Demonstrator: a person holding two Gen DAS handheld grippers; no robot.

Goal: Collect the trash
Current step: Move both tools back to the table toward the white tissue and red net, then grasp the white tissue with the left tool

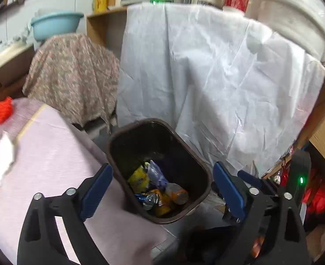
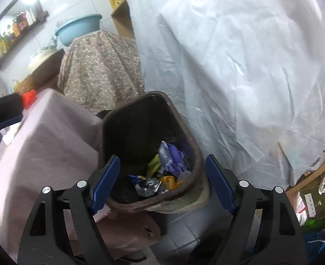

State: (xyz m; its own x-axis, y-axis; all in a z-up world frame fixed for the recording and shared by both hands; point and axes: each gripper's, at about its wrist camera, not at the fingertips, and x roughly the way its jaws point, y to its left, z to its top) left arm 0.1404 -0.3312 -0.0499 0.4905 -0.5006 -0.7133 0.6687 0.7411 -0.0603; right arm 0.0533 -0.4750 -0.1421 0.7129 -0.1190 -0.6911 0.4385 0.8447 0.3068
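Note:
A dark brown trash bin [image 1: 118, 137] stands on the floor between a pink-covered table and a white sheet. Inside lie a yellow wrapper [image 1: 138, 178], a purple wrapper [image 1: 155, 174] and a small bottle [image 1: 176, 193]. My left gripper [image 1: 162, 191] hovers above the bin, open, with nothing between its blue pads. In the right wrist view the same bin [image 2: 127, 108] lies below my right gripper [image 2: 162, 183], also open and empty, over a purple wrapper [image 2: 173, 156] and a silvery wrapper [image 2: 147, 185]. A crumpled white paper [image 1: 1, 165] rests on the table at left.
The pink-covered table [image 1: 52, 154] borders the bin on the left, with a red object [image 1: 1, 110] at its far end. A white sheet [image 1: 217, 77] hangs close behind and right. A floral-covered piece [image 1: 74, 77] and a blue basin [image 1: 56, 24] stand beyond. Clutter fills shelves [image 2: 312, 198] at right.

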